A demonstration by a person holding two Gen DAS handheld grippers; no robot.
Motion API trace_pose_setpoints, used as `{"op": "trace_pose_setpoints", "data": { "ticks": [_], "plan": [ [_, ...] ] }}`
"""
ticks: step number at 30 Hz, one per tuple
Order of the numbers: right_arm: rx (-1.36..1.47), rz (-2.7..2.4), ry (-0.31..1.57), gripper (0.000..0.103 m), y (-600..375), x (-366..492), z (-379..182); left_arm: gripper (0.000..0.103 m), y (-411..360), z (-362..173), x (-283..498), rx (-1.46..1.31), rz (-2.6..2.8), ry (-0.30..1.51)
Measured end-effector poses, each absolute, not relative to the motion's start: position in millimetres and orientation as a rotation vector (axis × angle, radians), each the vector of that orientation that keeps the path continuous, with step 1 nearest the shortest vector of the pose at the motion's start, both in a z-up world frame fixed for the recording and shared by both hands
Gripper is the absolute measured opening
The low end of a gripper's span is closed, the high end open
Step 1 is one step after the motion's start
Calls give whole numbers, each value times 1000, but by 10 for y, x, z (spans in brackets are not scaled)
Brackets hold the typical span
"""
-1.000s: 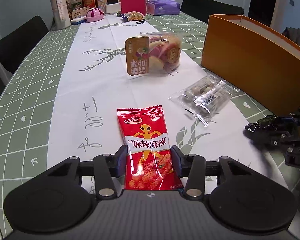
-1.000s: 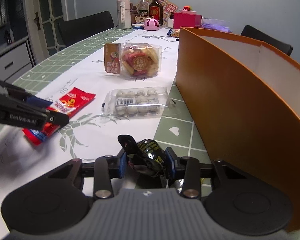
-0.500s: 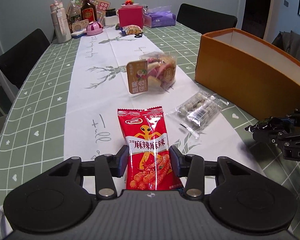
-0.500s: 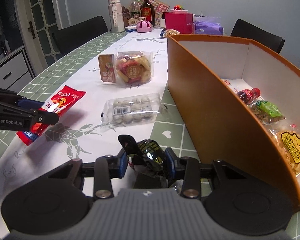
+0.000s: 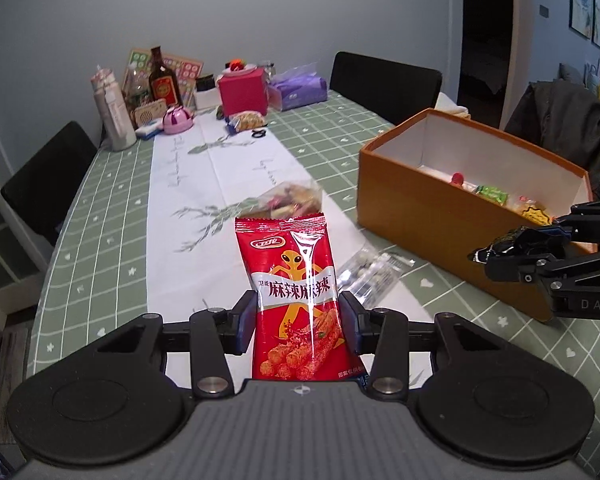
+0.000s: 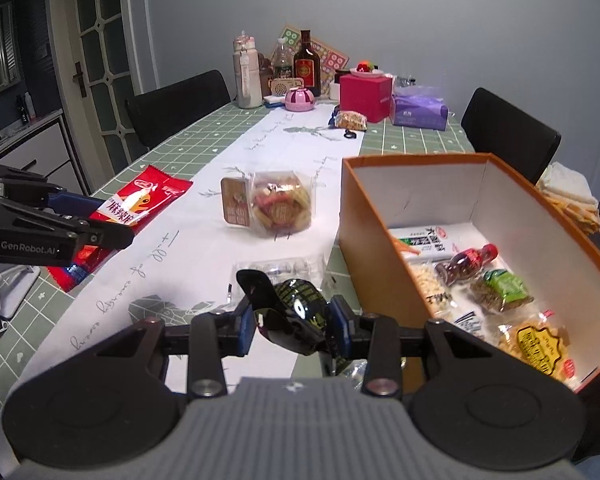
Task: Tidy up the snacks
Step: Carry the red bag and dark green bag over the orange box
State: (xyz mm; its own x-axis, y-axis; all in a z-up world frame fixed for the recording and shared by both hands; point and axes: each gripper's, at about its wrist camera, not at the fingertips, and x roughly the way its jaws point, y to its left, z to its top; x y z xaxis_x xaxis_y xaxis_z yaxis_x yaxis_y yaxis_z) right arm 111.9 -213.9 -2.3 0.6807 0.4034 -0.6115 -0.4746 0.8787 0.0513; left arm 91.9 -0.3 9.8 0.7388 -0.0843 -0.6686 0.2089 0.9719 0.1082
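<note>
Left wrist view: left gripper point(image 5: 298, 322), jaws closed on red snack packet point(image 5: 296, 300), gripped at both side edges near lower half, packet upright, lifted clear of table point(image 5: 112, 208). Behind packet: clear bag of mixed snacks point(image 5: 290, 204) on white runner point(image 5: 204, 184); clear pack of round sweets point(image 5: 370, 272) flat on runner, just right of the packet. Right of runner: orange box point(image 5: 436, 216), open top, white inside, several packets at bottom. At right edge: right gripper point(image 5: 500, 254), pinching small black wrapped snack point(image 5: 496, 246), in front of box's near wall. Far end of table: dark bottle point(image 5: 164, 80), pale flask point(image 5: 112, 116), pink box point(image 5: 244, 94), purple tissue pack point(image 5: 300, 92). Black chairs at far end and left side.

Right wrist view: right gripper point(image 6: 294, 322), jaws closed on black wrapped snack point(image 6: 296, 308), glossy, yellow print, held off the table. Directly beyond: pack of round sweets point(image 6: 280, 268), partly hidden. Further: bag of mixed snacks point(image 6: 276, 208), brown label at left. Right: orange box point(image 6: 384, 264), holding green packet point(image 6: 504, 290), small red-capped bottle point(image 6: 468, 264), yellow packet point(image 6: 536, 344), white packets. Left edge: left gripper point(image 6: 100, 216) with red snack packet point(image 6: 136, 204) raised above green checked cloth.
</note>
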Motion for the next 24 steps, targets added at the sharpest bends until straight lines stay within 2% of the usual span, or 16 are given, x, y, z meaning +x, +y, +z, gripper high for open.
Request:
{"op": "trace_pose_setpoints", "data": {
  "ticks": [24],
  "plan": [
    [-148,380,591,37,-2975,1081,579,49,-1225,609,1007,278,-340,619]
  ]
}}
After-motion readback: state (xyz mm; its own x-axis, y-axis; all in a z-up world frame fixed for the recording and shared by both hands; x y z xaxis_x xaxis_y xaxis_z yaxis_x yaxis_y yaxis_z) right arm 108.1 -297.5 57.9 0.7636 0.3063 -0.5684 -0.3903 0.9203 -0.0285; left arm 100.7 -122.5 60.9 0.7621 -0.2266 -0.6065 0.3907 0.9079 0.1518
